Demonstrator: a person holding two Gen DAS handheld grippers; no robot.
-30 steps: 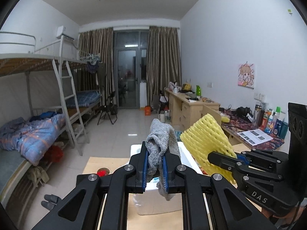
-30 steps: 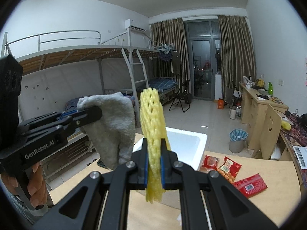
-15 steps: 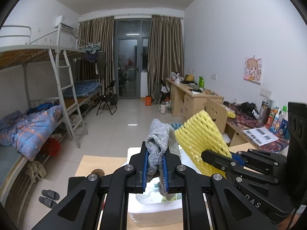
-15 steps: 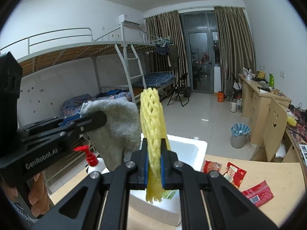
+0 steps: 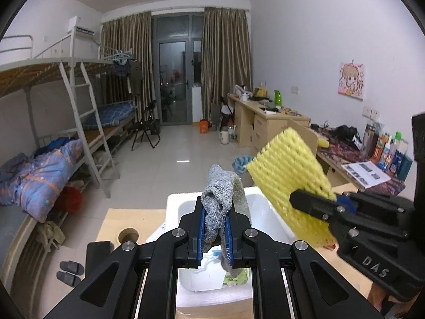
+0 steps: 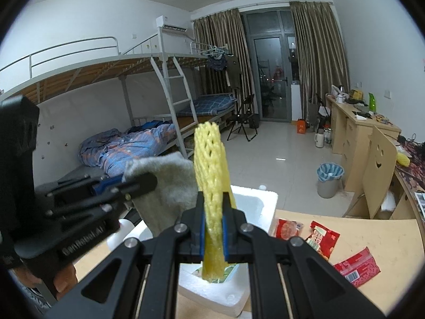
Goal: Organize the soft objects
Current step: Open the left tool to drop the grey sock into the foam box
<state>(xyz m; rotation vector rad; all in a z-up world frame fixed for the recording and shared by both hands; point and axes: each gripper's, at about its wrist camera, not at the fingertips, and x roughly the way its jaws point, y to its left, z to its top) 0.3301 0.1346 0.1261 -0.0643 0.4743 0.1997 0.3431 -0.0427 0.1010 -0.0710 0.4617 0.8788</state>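
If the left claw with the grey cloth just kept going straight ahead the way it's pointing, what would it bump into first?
Probably the white foam box: the left claw, shut on the grey cloth, points over its opening. Depth is unclear; kept level, it might clear the far rim toward open floor.

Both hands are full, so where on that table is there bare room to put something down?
Bare wood shows beyond the red snack packets, out to the table's far right edge, and left of the foam box around the round hole. The box already holds items at its bottom, and both fingers crowd above it with the grey cloth and yellow foam net.
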